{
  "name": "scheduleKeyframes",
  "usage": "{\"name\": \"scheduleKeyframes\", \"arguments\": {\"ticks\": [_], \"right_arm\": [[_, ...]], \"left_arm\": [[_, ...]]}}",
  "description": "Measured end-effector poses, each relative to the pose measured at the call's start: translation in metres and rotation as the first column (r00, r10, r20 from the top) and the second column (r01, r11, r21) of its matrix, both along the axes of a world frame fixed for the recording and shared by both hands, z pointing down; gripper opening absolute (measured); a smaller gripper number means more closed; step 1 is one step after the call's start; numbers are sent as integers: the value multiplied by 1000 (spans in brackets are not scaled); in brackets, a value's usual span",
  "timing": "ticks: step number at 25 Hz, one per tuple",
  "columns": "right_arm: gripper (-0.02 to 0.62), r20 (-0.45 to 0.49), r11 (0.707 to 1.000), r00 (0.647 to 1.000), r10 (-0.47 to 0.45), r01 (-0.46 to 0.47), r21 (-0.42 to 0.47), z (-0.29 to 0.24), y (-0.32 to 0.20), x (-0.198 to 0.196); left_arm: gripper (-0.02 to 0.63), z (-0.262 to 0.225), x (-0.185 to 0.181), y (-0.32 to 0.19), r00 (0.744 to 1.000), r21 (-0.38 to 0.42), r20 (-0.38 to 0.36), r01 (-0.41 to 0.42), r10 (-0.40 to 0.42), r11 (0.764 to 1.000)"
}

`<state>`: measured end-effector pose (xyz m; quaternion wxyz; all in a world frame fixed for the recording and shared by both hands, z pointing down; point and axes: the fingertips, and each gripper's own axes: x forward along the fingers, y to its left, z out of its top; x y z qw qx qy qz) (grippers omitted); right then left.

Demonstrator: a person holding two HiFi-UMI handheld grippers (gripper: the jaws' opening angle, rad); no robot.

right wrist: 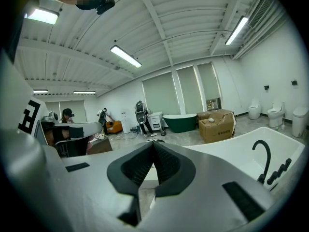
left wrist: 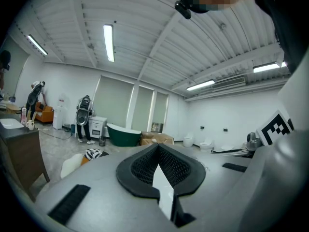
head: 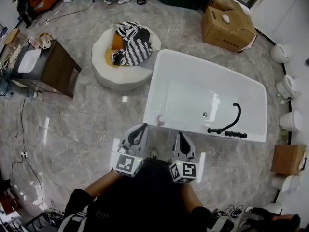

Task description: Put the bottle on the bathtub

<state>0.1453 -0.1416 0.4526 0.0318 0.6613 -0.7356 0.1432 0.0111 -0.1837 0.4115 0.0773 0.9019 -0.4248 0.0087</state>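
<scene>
Just ahead of both tongs I have the white bathtub, its near rim running right past their tips. The left gripper is pressed together, the ribbed pads meeting at the tip with nothing between them, as its own view shows plainly. The right gripper is likewise pressed together and holds nothing. They sit side by side, close but apart. On the tub's rim, just beyond the left gripper's tip, lies a small pinkish object; it is too small for me to say whether it is the bottle. Beyond the right gripper and off to its right, the black faucet arches over the tub's far-right corner, with dark knobs along the rim beside it. Well beyond the left gripper stands a round white pouf carrying a black-and-white striped bundle, and further left a dark wooden cabinet. Far past the tub is a cardboard box.
</scene>
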Motion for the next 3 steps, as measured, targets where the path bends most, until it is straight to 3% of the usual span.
{"name": "scheduleKeyframes", "arguments": {"ticks": [3], "right_arm": [[9, -3, 1000, 1000, 5, -5, -5, 1, 1, 0]], "left_arm": [[15, -2, -1, 1, 1000, -11, -11, 4, -5, 1000]]}}
